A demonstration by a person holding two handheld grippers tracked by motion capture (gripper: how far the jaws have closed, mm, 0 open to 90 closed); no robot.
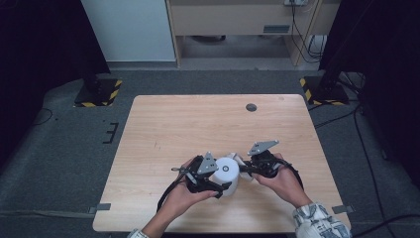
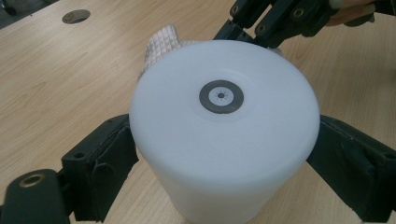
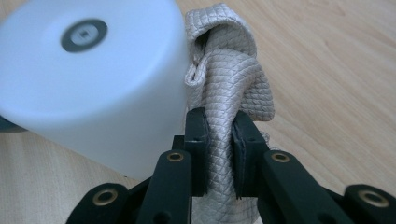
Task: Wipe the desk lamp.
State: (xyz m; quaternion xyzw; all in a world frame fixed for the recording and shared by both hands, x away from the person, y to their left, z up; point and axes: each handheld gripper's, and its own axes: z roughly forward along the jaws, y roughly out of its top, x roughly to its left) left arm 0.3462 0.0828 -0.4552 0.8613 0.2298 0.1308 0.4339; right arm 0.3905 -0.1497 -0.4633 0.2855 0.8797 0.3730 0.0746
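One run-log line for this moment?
left claw: shut on white cylinder | right claw: shut on quilted cloth | cloth touching cylinder | on wooden table

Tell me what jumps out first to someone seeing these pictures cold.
A white cylinder with a dark ring on its top stands near the front of the wooden table, clamped between the jaws of the left gripper. Right beside it, the right gripper pinches a folded beige quilted cloth that rests against the cylinder's side.
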